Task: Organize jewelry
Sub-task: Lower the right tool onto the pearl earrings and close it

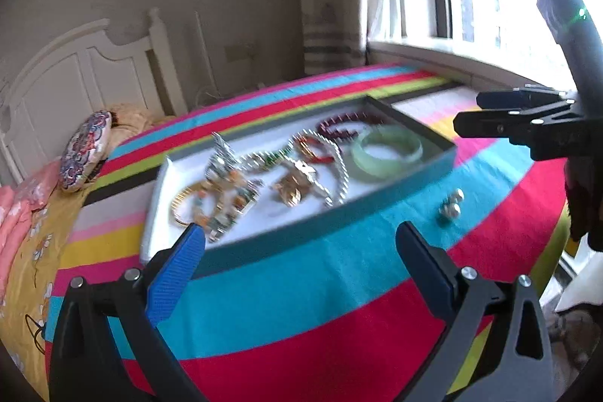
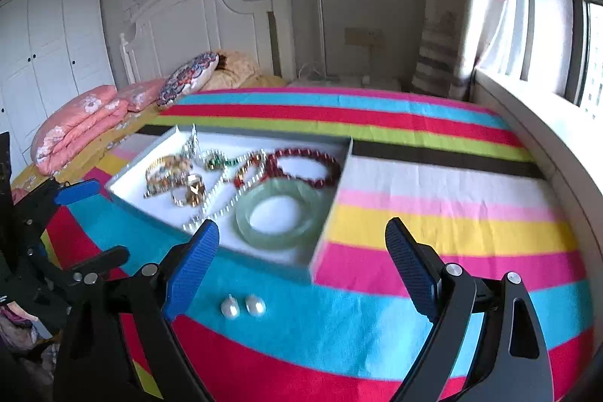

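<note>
Two pearl earrings (image 2: 243,306) | round, glossy white | beside tray (image 2: 328,247)

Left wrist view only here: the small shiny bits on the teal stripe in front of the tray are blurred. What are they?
Observer: Two pearl earrings, side by side on the striped cloth, outside the tray.
Operator: Is the right gripper free to take them?
Observer: The right gripper has its jaws wide open and holds nothing.
Operator: Is the red bracelet tangled with the bangle?
Observer: The red bead bracelet lies as an open loop just behind the green bangle; I cannot tell whether they touch.
</note>
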`<state>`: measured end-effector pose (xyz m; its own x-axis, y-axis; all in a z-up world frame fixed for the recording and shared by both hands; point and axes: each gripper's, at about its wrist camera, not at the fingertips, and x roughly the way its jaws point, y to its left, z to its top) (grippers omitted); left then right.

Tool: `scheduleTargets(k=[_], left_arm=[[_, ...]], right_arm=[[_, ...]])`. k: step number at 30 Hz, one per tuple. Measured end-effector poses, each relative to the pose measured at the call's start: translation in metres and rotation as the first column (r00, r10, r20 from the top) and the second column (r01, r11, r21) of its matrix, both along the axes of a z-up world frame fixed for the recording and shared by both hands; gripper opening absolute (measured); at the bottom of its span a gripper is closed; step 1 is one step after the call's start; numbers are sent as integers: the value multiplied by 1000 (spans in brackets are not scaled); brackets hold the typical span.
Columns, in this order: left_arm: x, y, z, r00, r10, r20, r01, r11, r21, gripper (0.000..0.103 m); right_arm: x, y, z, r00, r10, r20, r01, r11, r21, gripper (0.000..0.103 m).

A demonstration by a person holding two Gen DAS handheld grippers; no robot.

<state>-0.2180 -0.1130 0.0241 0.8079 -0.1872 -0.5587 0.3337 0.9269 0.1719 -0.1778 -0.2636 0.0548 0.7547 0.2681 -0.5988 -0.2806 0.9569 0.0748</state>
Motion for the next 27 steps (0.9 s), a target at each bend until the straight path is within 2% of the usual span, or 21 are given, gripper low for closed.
scheduleTargets(k=[5,7,10,11,14,21,25,27], left_arm=[[2,-6,-7,1000,-8,-4,8,999,37,100],[4,-6,-8,1000,-6,-16,7,999,37,100],[6,-5,-8,1000,-7,-18,7,999,33,100],[7,-4,-8,1000,-8,-20,8,999,31,100],[7,-4,-8,1000,-11,-24,11,999,30,100],[6,-3,-8,999,-18,-38,19,999,26,100],[10,-1,-11,988,-68,-141,57,995,-81,100],[11,-4,-12,981,-96,-167,78,991,-112,100]], right_arm=[[-5,-1,-19,999,-2,-50,-1,998,-59,86],[-8,5,-25,997,11,-77,-20,993,-119,84],[-11,14,-35,994,26,-111,-48,978,-205,67],[-12,17,-39,991,44,-126,-70,975,-209,61],[-14,21,-43,988,73,-137,-99,976,-192,54],[-9,38,-40,983,121,-141,-148,969,-200,44],[-7,43,-40,979,143,-144,-168,969,-180,32],[-8,43,-40,977,155,-146,-178,971,-159,25]])
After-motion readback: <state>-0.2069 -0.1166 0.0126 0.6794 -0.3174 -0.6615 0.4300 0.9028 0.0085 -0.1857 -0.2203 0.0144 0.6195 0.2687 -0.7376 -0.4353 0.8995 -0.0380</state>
